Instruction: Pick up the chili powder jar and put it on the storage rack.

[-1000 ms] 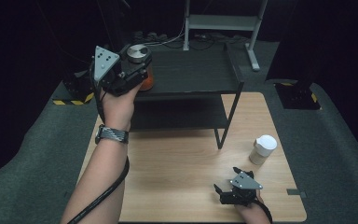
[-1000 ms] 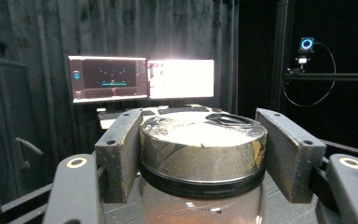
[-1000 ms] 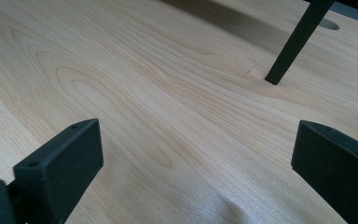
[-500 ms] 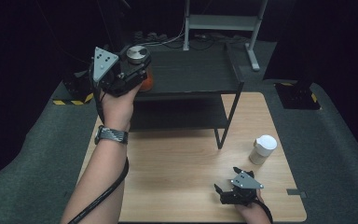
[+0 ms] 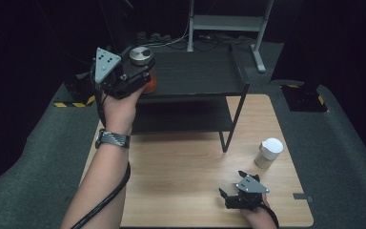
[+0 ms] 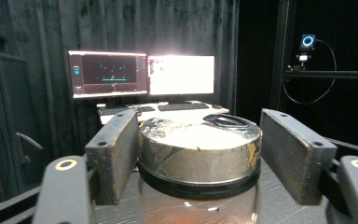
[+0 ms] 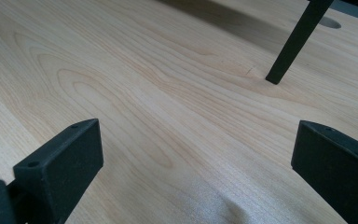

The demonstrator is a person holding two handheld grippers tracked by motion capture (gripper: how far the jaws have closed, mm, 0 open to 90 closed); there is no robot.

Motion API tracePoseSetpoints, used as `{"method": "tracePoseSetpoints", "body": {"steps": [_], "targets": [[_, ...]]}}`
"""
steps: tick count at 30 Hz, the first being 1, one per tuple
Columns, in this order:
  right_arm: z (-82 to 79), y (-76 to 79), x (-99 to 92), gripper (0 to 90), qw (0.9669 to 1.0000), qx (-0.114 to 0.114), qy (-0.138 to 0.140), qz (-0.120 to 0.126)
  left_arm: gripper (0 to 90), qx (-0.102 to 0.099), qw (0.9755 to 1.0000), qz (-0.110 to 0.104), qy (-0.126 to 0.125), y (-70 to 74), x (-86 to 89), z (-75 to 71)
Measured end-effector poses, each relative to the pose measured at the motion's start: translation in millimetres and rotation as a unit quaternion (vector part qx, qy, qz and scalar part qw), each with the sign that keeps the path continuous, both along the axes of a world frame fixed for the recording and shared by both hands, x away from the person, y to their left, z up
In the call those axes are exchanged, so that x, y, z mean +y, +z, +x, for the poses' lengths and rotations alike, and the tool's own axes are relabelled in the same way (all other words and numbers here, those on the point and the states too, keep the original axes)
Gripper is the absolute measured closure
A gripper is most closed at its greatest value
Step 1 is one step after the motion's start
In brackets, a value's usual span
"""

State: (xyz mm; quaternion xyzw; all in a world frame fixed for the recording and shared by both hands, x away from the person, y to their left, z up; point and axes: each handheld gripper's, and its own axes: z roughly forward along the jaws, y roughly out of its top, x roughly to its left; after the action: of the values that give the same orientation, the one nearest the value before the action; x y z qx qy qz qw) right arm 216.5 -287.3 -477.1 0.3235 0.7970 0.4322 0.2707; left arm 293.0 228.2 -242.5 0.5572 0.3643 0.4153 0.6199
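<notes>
High view: my left gripper (image 5: 140, 81) at the jar (image 5: 142, 67), far-left on the shelf (image 5: 195, 76).
Left gripper view: jaws just opened, flanking the lid (image 6: 199, 144); right pad clear. Withdrawing crookedly could topple it.
Right gripper view: jaws wide, empty, over table (image 7: 168, 116).

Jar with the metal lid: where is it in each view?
High view: jar upper left, on the black shelf's top deck, at the left gripper.
Left gripper view: jar centre, between just-opened jaws.
Right gripper view: not in it.
Shared landmark: shelf leg on the wooden table.
</notes>
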Motion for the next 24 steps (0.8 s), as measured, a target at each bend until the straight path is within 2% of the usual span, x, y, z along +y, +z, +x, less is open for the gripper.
{"method": "tracePoseSetpoints", "body": {"steps": [11, 24], "targets": [[-0.4, 0.0, 0.7, 1.1, 1.0, -0.002, 0.0, -0.002, 1.4, 0.011, 0.9997, 0.004, 0.019, 3.3, -6.6, -13.9], [-0.6, 0.2, 1.6, 1.1, 1.0, -0.001, -0.002, -0.004, 0.3, 0.006, 0.9995, 0.026, 0.017, -1.2, 1.1, -37.7]]}}
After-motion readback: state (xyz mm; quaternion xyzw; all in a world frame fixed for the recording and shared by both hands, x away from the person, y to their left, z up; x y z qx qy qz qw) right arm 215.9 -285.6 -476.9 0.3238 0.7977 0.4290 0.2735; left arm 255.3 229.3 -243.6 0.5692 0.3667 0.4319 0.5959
